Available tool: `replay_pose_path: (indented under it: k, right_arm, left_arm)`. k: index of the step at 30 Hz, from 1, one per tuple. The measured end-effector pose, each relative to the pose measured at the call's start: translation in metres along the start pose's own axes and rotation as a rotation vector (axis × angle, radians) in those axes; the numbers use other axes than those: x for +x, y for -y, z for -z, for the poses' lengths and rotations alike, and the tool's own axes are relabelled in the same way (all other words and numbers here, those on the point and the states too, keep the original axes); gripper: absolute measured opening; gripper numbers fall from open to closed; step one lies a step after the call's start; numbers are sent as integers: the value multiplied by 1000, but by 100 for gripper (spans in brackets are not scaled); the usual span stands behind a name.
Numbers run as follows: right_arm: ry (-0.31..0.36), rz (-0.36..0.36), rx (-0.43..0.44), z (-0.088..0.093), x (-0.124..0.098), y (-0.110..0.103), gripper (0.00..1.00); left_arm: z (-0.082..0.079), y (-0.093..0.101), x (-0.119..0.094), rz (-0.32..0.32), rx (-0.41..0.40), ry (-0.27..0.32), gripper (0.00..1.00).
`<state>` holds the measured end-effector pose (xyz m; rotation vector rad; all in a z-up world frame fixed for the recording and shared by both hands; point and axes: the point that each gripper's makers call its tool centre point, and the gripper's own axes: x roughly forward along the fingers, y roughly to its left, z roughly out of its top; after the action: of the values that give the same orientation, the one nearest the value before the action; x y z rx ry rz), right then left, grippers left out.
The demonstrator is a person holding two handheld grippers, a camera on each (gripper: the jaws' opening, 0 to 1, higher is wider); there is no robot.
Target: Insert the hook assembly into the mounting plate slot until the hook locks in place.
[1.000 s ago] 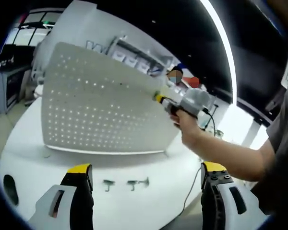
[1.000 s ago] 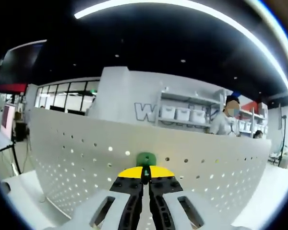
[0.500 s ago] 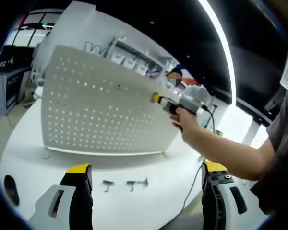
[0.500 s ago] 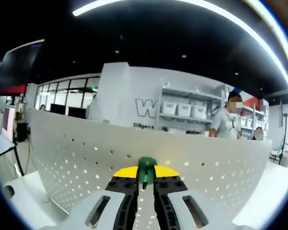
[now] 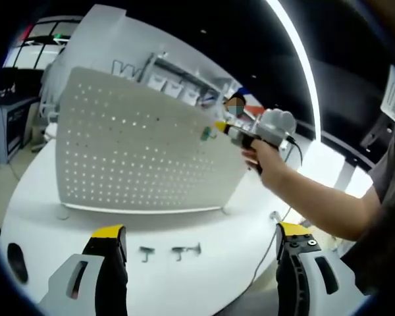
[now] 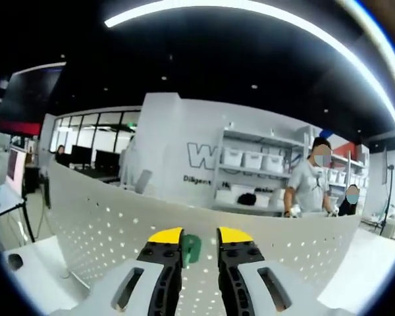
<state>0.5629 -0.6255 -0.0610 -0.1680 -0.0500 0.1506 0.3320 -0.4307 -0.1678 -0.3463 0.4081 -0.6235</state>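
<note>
One green hook (image 6: 190, 249) sits on the pegboard (image 6: 105, 230), between the parted jaws of the right claw (image 6: 191, 238), which grips nothing. Two spare hooks (image 5: 187, 250) lie on the tabletop (image 5: 217, 257) ahead of the left claw (image 5: 201, 232), wide open and empty.

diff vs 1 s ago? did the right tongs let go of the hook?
Yes. The right tongs, shut on the green hook a second ago, have opened and drawn back from the pegboard; the hook stays on the board. The left tongs remain open, and the two metal hooks still lie on the table.
</note>
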Motion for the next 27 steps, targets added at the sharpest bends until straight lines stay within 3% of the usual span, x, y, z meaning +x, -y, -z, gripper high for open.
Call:
replay_pose_path:
  k: [5, 14, 27]
  right_arm:
    - [-33, -26, -21, 13, -20, -5, 20]
    - [-93, -64, 15, 39, -64, -13, 26]
    - [-238, -157, 1, 101, -121, -34, 28]
  left_arm:
    - [5, 1, -5, -4, 3, -8, 96]
    - [11, 4, -10, -8, 18, -19, 95]
    - [16, 11, -8, 3, 26, -28, 95]
